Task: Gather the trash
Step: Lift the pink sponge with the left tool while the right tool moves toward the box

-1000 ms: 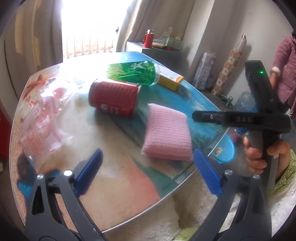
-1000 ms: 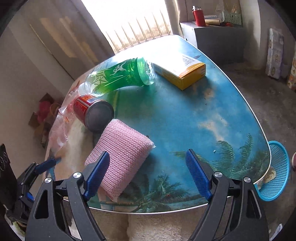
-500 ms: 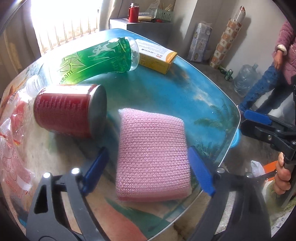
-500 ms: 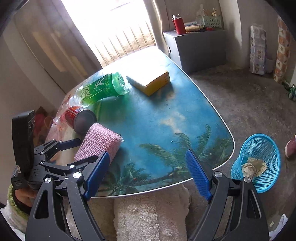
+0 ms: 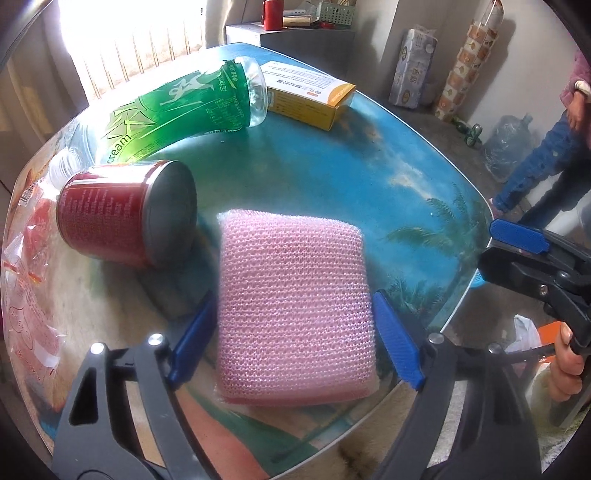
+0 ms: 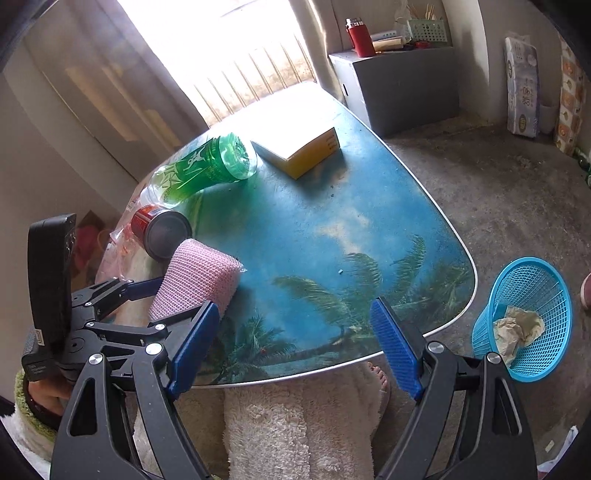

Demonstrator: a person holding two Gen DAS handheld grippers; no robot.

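Lying lengthwise between left tool [image 5: 293,349] pads: sponge [image 5: 295,310]

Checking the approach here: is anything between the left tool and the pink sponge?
Nothing visible. The left tool already straddles the sponge, a finger on each side; its jaws are opening. The can lies beside it, clear of the fingers.

Behind my table [image 6: 388,206]: grey cabinet [image 6: 402,88] w/ red flask [image 6: 360,37] + green basket [image 6: 428,29] on top; tissue pack [image 6: 522,86] by wall, water jug [image 5: 508,146] on floor.
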